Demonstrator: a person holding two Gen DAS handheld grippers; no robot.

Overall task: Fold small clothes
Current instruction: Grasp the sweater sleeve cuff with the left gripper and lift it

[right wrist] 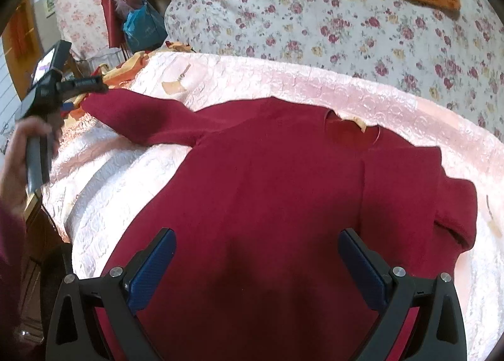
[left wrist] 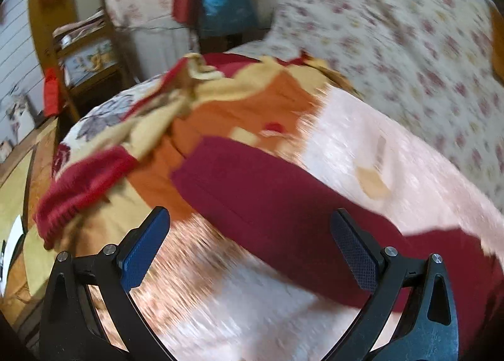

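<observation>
Right gripper [right wrist: 256,269] hangs over the near hem of the dark red sweater [right wrist: 267,188], jaws spread wide, gripping nothing. Sweater lies flat on the pink quilted cover [right wrist: 315,77], neckline far, hem near; right sleeve already folded inward. Left sleeve [right wrist: 141,117] stretches out far-left, its long axis pointing toward the left gripper [left wrist: 250,247], likewise agape and empty, hovering just above it. Left hand is nearer, so that sleeve looks like its job. Jumbled orange-yellow clothes [left wrist: 220,103] wait beyond.
</observation>
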